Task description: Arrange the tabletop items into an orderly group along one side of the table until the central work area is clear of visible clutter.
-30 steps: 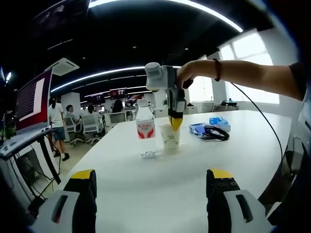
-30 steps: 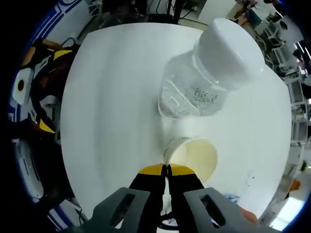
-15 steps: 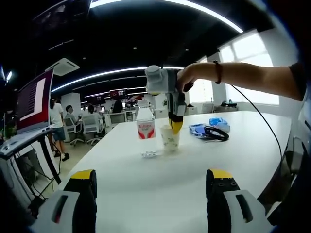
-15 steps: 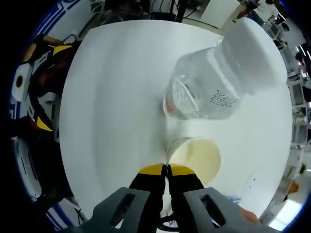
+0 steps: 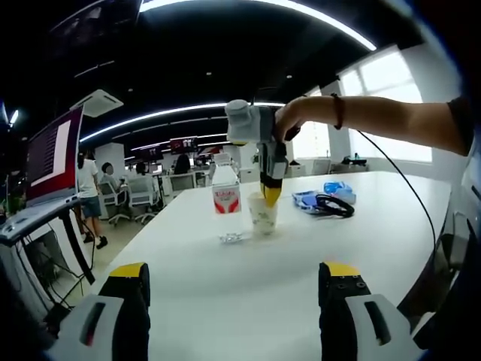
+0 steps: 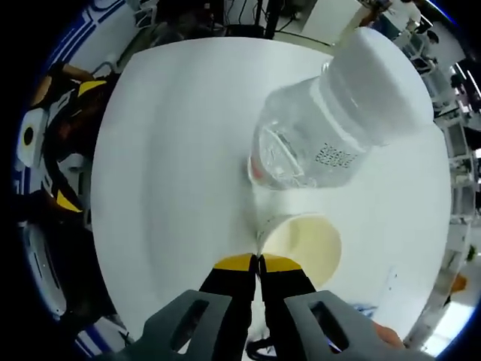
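The right gripper (image 6: 259,259) reaches down from above with its yellow-tipped jaws pinched together on the near rim of a paper cup (image 6: 301,244), one jaw inside the wall and one outside. That rim pinch suits a light, thin-walled cup: it can be carried or slid upright without crushing the body. In the left gripper view the same gripper (image 5: 269,197) hangs over the paper cup (image 5: 263,213), which stands on the white table (image 5: 248,286).

Just beside the cup stands a clear water bottle (image 5: 225,197) with a red label and white cap; from the right gripper view the water bottle (image 6: 331,128) looms close beyond the cup, whether touching it cannot be told. A small crumpled wrapper (image 5: 230,238) lies in front of the bottle, and on the cup's other side lie a black cable coil (image 5: 333,205) and a blue packet (image 5: 337,188), near each other. Keeping the cup beside the bottle looks like the start of the tidy group.

The left gripper (image 5: 234,301) waits low over the table's near part, well apart from the cup, its jaws spread wide and holding nothing.
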Motion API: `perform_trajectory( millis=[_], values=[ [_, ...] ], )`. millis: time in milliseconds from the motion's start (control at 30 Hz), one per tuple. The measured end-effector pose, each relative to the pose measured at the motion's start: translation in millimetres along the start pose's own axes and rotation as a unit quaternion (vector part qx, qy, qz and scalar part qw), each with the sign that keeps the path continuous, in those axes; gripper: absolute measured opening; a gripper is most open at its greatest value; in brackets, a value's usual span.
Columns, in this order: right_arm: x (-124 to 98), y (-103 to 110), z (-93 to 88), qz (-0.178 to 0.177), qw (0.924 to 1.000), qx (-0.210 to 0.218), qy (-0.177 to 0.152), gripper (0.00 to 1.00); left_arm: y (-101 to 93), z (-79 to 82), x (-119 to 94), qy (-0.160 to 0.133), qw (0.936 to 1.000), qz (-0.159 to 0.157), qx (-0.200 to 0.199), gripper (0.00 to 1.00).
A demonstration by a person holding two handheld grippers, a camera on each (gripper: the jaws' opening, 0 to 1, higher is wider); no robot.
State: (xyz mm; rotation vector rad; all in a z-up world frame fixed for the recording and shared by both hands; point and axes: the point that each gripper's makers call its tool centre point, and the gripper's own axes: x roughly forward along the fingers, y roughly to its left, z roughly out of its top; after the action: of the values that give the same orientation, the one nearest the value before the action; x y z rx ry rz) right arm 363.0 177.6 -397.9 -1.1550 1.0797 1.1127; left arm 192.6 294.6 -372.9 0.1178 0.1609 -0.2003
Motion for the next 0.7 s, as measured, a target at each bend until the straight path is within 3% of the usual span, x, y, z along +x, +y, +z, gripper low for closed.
perform_trajectory(
  millis=[267, 367, 700],
  values=[
    [-3.1, 2.8, 2.2, 0.012, 0.9998, 0.001, -0.014, 0.05, 0.5, 1.5, -0.4, -0.002, 1.0000, 0.001, 0.000, 0.92],
    [-4.6, 0.2, 1.5, 0.007, 0.9998, 0.001, -0.017, 0.14, -0.3, 1.2, 0.0, -0.001, 1.0000, 0.000, 0.000, 0.92],
    [-12.0, 0.1, 5.0, -0.001, 0.9986, 0.013, -0.051, 0.29, -2.6, 5.5, -1.5, -0.006, 1.0000, 0.000, 0.001, 0.92]
  ],
)
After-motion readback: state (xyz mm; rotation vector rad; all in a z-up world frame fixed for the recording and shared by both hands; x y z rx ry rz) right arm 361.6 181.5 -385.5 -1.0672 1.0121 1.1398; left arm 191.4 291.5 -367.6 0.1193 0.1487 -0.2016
